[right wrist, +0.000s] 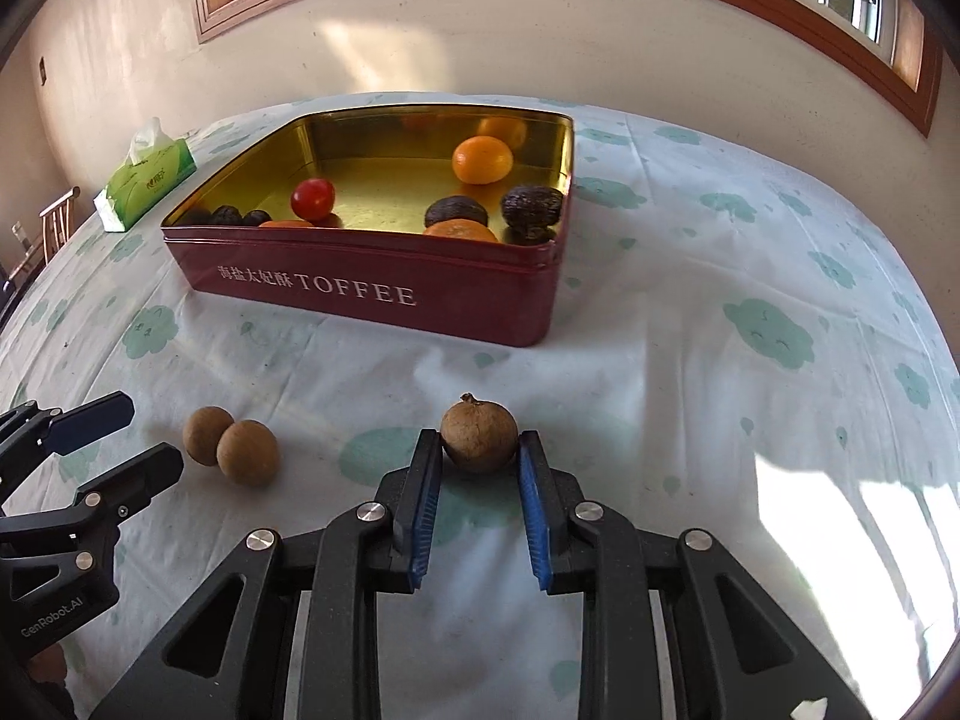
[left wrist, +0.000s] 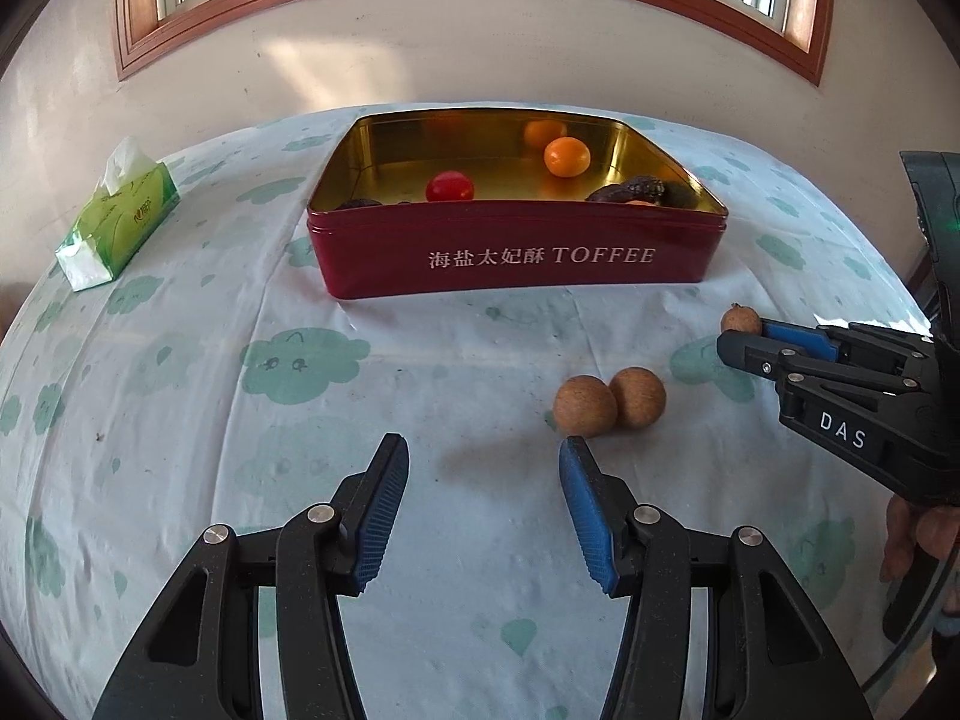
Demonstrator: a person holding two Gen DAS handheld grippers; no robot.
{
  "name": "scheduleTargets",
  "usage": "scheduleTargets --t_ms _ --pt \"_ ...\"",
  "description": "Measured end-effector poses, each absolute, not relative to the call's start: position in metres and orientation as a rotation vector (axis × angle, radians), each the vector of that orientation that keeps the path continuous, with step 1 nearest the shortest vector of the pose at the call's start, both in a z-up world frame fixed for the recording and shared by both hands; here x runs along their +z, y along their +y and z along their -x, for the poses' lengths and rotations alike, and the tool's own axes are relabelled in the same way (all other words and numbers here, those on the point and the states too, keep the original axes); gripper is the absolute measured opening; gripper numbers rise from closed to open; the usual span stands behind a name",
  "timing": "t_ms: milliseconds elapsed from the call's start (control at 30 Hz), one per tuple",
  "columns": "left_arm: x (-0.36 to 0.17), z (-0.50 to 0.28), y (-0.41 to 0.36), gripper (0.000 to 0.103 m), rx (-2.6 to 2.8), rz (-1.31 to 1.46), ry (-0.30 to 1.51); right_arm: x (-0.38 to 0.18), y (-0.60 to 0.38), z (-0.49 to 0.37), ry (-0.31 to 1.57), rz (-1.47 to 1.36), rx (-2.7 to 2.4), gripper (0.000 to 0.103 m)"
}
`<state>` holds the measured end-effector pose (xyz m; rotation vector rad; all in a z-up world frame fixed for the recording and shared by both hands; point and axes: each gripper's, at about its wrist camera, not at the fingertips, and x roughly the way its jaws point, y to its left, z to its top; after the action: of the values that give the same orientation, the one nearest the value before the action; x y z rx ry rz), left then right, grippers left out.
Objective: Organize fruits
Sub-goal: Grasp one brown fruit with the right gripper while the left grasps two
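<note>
A red TOFFEE tin [left wrist: 516, 252] [right wrist: 372, 294] with a gold inside stands on the table and holds an orange [left wrist: 566, 156] [right wrist: 483, 159], a red tomato [left wrist: 450, 186] [right wrist: 312, 198] and dark wrinkled fruits [right wrist: 531, 204]. Two brown longans [left wrist: 609, 405] [right wrist: 231, 444] lie side by side in front of it. My left gripper [left wrist: 483, 462] is open, just short of them. My right gripper [right wrist: 479, 450] is shut on a third longan [right wrist: 479, 435] [left wrist: 741, 320] at table level.
A green tissue pack [left wrist: 117, 216] [right wrist: 147, 177] lies at the far left of the cloud-print tablecloth [left wrist: 240, 420]. A wall with a wooden-framed window rises behind the table. A chair [right wrist: 57, 222] stands off the left edge.
</note>
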<state>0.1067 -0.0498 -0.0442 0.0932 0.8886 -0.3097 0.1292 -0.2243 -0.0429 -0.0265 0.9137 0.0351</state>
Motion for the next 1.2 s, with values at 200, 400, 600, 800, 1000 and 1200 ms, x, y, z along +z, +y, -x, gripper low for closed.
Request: scheduleTargets --t_ms 200,400,600,800,1000,1200 --pt "-0.041 -0.09 -0.057 0.057 -0.362 -0.076 0.887 -0.045 -0.244 -0.117 0.902 0.007 -0.005 0.024" --pt "-0.044 -0.089 -0.079 0.058 -0.387 -0.096 0.882 -0.044 -0.25 -0.112 0.891 -0.003 -0.011 0.024" --pt "-0.047 -0.095 -0.091 0.058 -0.383 -0.08 0.886 -0.046 -0.249 -0.11 0.88 0.006 -0.016 0.024" --pt "-0.051 -0.102 -0.102 0.058 -0.348 -0.102 0.881 -0.045 -0.249 -0.109 0.88 0.004 -0.016 0.024" --pt "-0.052 -0.113 -0.104 0.058 -0.328 -0.088 0.882 -0.045 -0.249 -0.109 0.88 0.0 -0.014 0.024" --pt "-0.051 -0.118 -0.102 0.054 -0.329 -0.074 0.881 -0.046 -0.25 -0.11 0.88 -0.002 -0.014 0.025"
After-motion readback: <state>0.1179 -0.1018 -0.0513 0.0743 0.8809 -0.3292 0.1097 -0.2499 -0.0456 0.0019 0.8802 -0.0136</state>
